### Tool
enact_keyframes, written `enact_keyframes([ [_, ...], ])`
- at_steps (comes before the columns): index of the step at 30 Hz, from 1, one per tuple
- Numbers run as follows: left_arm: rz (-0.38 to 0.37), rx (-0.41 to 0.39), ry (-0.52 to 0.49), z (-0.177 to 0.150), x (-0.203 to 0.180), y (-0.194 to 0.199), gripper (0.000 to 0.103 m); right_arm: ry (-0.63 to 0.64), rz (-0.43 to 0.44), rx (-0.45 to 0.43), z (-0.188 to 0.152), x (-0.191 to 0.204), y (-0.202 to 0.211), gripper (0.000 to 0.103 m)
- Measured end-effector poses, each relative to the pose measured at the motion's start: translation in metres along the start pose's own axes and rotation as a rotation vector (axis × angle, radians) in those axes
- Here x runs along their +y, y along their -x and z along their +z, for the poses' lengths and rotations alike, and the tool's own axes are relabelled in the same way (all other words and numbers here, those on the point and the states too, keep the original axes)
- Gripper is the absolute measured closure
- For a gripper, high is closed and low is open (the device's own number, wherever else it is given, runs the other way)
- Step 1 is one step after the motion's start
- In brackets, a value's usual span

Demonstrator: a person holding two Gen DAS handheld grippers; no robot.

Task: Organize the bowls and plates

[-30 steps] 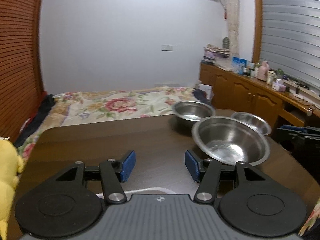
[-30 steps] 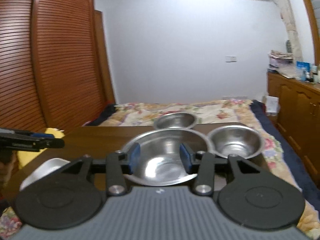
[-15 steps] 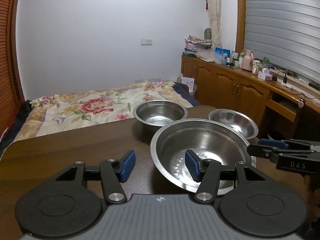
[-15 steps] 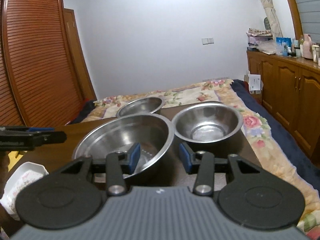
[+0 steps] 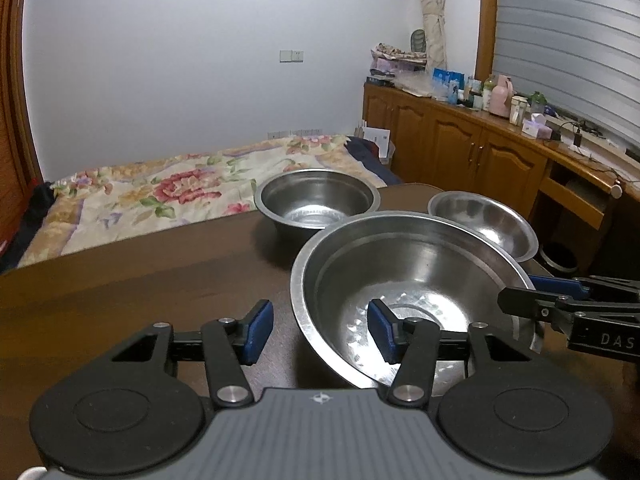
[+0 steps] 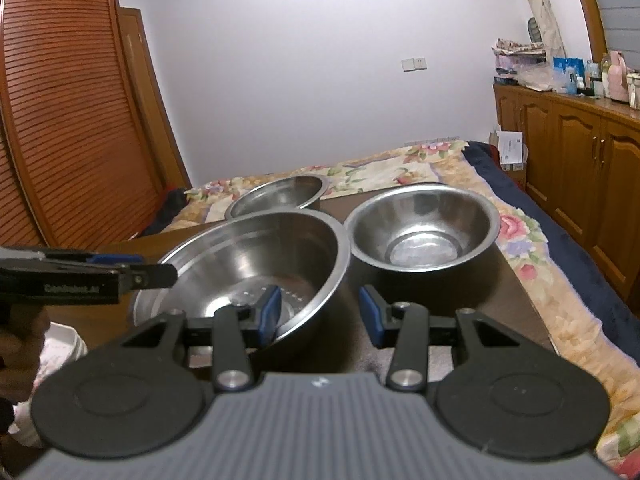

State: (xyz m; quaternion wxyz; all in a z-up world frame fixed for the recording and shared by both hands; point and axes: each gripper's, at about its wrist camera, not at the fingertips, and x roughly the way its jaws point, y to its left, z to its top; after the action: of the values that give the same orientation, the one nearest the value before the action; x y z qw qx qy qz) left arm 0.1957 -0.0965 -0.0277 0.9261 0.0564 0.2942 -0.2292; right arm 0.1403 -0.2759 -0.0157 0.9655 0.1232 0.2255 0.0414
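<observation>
Our left gripper (image 5: 320,332) has its blue-padded fingers (image 5: 256,330) spread apart with nothing between them but the near-left rim of the large steel bowl (image 5: 408,280): the right pad sits inside the bowl, the left pad outside over bare wood, and we cannot tell whether either pad touches the metal. Our right gripper (image 6: 318,314) is likewise spread, its left pad (image 6: 269,312) inside the same large steel bowl (image 6: 248,268) and its right pad outside, over the gap toward the medium steel bowl (image 6: 422,226); contact here is also unclear. In each wrist view the other gripper enters from the side at rim height, its tips at the bowl's far edge. The large bowl sits upright on the dark wooden table (image 5: 140,276), toward its right half. Just beyond it, near the table's far edge, stands the deep steel bowl (image 5: 316,204), and the medium steel bowl is close beside the large one at the far right corner; the three rims look nearly touching, though we cannot say if they meet. At the table's near-left edge in the right wrist view a white dish (image 6: 60,344) shows partly behind the left gripper. Beyond the table lies a bed with a floral cover (image 5: 180,188), with wooden cabinets (image 5: 460,140) along the right wall.
</observation>
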Motion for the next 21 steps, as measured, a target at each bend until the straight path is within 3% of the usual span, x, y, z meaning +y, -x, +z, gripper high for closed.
enact_keyframes([
  [4,-0.005,0.017,0.005,-0.001,0.0,-0.004,0.053,-0.007,0.01,-0.003,0.0,0.0,-0.001,0.064],
  [14,-0.009,0.027,0.013,-0.001,-0.001,-0.009,0.058,-0.022,0.018,0.012,0.004,0.001,-0.009,0.066],
  [21,-0.023,0.03,0.029,-0.002,-0.001,-0.006,0.065,-0.068,0.056,0.016,0.001,-0.003,-0.012,0.077],
])
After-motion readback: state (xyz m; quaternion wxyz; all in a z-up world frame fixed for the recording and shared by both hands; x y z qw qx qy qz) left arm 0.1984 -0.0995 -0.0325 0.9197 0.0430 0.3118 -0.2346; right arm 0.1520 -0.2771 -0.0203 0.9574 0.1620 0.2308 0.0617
